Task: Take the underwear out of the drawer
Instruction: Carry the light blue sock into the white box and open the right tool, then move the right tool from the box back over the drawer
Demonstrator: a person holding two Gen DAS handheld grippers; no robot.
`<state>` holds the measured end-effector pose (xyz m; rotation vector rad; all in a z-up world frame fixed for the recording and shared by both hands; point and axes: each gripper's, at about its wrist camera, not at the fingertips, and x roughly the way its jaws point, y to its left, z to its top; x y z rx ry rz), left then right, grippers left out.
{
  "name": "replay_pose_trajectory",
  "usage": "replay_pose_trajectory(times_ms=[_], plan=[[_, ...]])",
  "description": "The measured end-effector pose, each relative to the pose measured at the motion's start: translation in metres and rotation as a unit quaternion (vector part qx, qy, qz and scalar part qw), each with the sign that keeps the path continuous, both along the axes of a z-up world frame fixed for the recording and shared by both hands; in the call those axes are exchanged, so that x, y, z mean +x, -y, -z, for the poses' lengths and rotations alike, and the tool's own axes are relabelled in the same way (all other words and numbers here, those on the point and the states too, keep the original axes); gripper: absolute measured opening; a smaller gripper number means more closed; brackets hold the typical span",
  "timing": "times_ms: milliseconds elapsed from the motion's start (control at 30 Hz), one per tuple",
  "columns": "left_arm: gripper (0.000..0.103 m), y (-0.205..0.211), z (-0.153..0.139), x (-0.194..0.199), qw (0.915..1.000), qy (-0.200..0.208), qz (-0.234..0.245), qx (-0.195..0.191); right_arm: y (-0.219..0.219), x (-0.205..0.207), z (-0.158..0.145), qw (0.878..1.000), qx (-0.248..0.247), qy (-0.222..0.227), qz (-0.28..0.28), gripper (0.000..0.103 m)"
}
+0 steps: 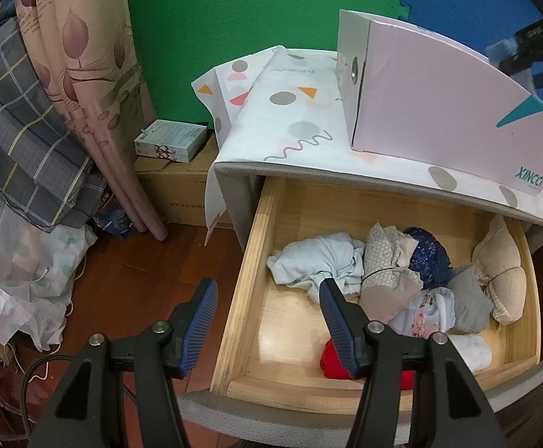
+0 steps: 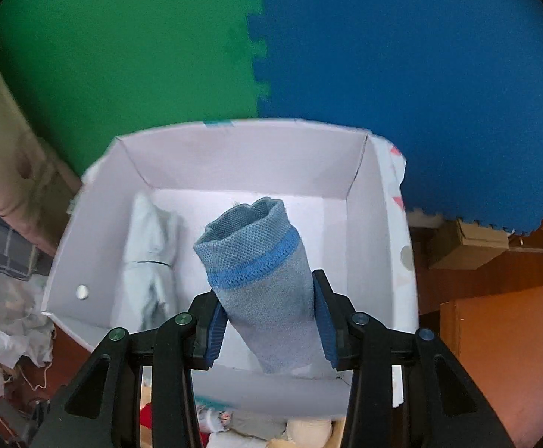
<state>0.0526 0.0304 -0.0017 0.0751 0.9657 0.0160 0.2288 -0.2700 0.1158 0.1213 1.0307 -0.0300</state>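
In the left wrist view a wooden drawer (image 1: 267, 201) stands pulled out. It holds several bundled pieces of underwear: light blue (image 1: 316, 261), beige patterned (image 1: 383, 261), navy (image 1: 430, 257), grey (image 1: 469, 302) and red (image 1: 333, 362). My left gripper (image 1: 267, 298) hovers open over the drawer's front left corner with nothing gripped. In the right wrist view my right gripper (image 2: 271, 321) is shut on a rolled grey-blue underwear (image 2: 260, 261) with a blue band. It holds the roll above the open white box (image 2: 234, 156), where a pale garment (image 2: 152, 254) lies at the left.
The pink-white box (image 1: 450, 100) stands on the cabinet top (image 1: 282, 138), which is covered in patterned paper. Left of the cabinet are cardboard boxes (image 1: 181, 186), a curtain (image 1: 84, 74), piled bedding (image 1: 21, 130) and wooden floor (image 1: 140, 280). Green and blue foam mats (image 2: 383, 56) line the wall.
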Motion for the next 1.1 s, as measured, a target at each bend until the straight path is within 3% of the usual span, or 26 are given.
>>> replay_pose_trajectory(times_ms=[367,500,600,867,1100], plan=[[0.058,0.003,0.001,0.002,1.0000,-0.003,0.004,0.002,0.000,0.019,0.045,0.999,0.003,-0.048,0.008,0.045],[0.058,0.003,0.001,0.002,1.0000,-0.003,0.003,0.002,0.000,0.016,0.042,0.999,0.011,-0.039,0.015,0.053],[0.058,0.003,0.002,0.002,1.0000,-0.005,0.003,0.003,-0.002,0.008,0.027,1.000,0.015,-0.026,0.008,0.053],[0.058,0.007,0.006,0.004,0.9998,-0.014,0.007,0.009,-0.010,-0.065,-0.005,0.998,0.021,-0.008,-0.051,0.053],[0.058,0.005,0.008,0.006,0.9996,-0.024,0.007,0.012,-0.003,-0.135,0.021,0.997,0.014,-0.034,-0.066,0.054]])
